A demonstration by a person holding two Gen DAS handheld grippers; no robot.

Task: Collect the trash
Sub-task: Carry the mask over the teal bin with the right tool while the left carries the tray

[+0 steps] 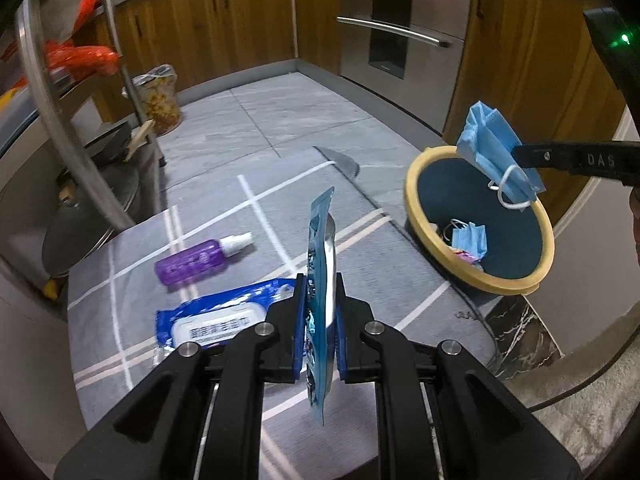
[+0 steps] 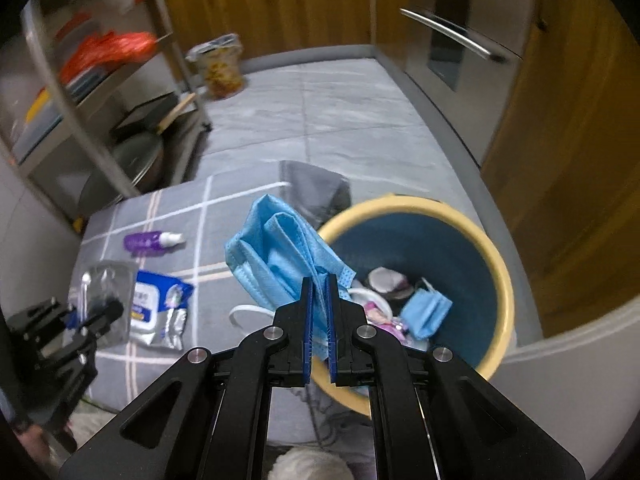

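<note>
Now right tongs (image 2: 319,312) pinch mask (image 2: 280,256) above bin (image 2: 505,280).

My right gripper (image 1: 520,155) is cut off at three o'clock in my left view. The shelf rack (image 2: 100,80) at ten o'clock is blurred; its red bags (image 2: 108,48) are unreadable.

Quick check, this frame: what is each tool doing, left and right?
Left tool: closed on a blue foil sachet, held above the table.
Right tool: closed on a blue face mask, beside the bin rim.
</note>
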